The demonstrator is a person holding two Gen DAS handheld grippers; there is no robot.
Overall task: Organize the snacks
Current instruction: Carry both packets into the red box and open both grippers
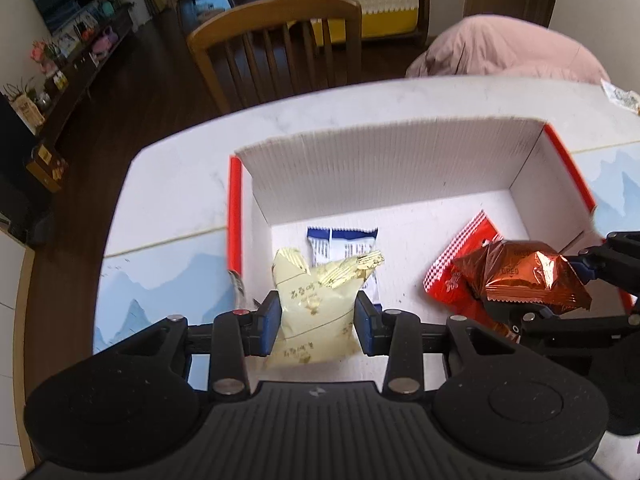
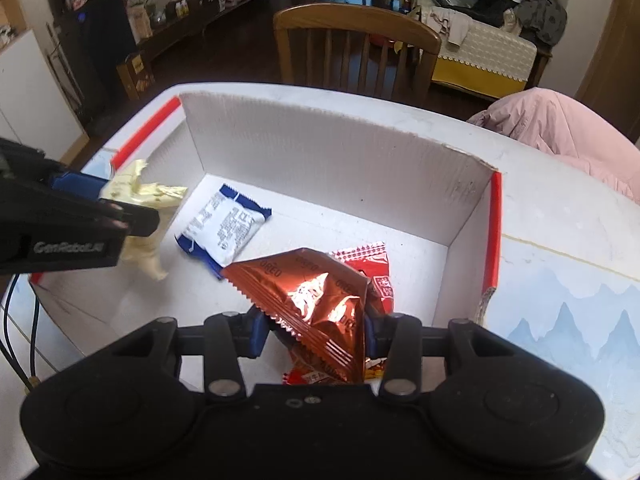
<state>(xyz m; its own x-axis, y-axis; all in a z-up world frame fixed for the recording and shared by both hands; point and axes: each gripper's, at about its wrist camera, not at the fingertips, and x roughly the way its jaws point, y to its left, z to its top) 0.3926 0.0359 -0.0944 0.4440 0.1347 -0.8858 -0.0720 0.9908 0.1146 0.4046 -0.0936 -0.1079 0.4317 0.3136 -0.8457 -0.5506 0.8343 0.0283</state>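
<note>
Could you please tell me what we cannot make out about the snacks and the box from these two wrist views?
- Red packet: its print, covered by the copper packet in the right gripper; both views.
- Box: near wall, hidden behind the gripper bodies; both views.
- Cream packet: lettering too small to read, left view; left gripper covers it in the right view.
- Clear packet: cut by the left view's right edge.

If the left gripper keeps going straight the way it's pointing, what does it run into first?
Probably the blue and white packet on the floor of the white box. The left gripper points down into it, its fingers clamped on the pale yellow packet. Depth is unclear.
</note>
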